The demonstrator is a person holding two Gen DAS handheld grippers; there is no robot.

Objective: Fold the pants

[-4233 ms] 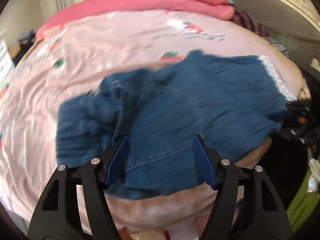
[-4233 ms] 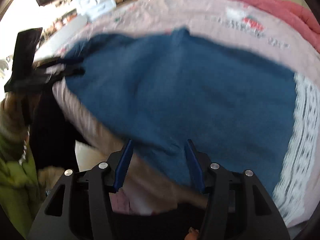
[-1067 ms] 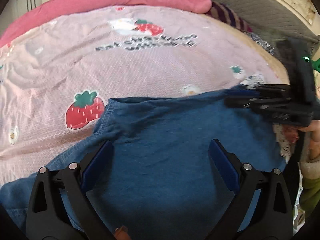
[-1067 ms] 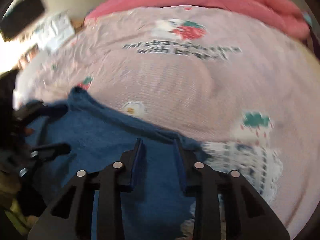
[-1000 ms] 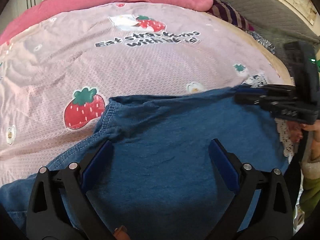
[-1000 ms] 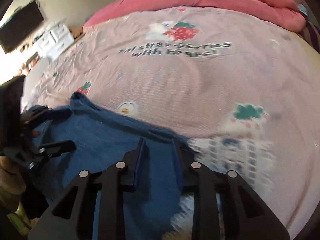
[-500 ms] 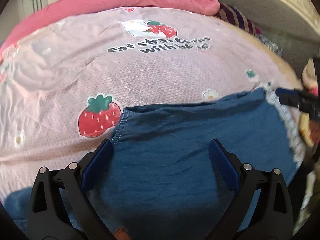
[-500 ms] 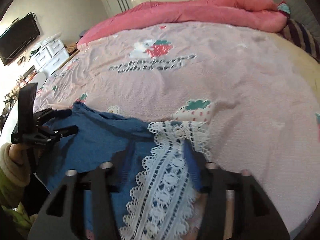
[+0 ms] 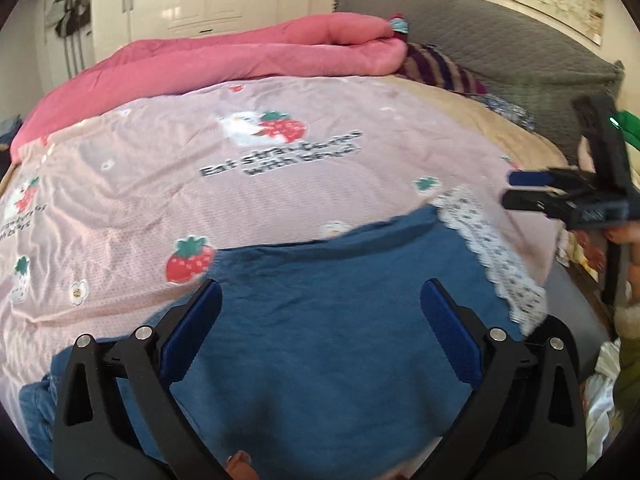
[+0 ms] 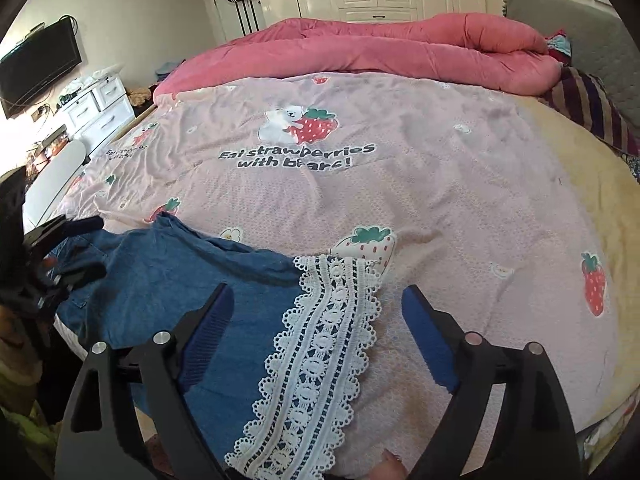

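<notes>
My left gripper (image 9: pixel 320 330) hangs above the pants (image 9: pixel 332 320), blue pads spread wide, nothing pinched between them. The denim lies flat on the near edge of the pink strawberry bedsheet (image 9: pixel 240 184), its far fold line running just below a printed strawberry (image 9: pixel 189 259). Off to the right the white lace hem (image 9: pixel 490 256) trails down the pants' right side.

My right gripper (image 10: pixel 316 332) is over that same lace hem (image 10: pixel 316 364), its jaws opening as I speak, pads clear of the cloth, so nothing is gripped there either. The lace band lies between the two fingers, running from the near edge up toward a strawberry print (image 10: pixel 366 246). From this side the pants (image 10: pixel 168 280) stretch away to the left, where my left gripper (image 10: pixel 64 248) shows dark at the picture's edge.

Farther back, the sheet's black lettering (image 10: pixel 296 156) sits mid-bed, and a rolled pink duvet (image 10: pixel 380 54) lies along the far side. A grey headboard (image 9: pixel 500 52) stands at far right.
</notes>
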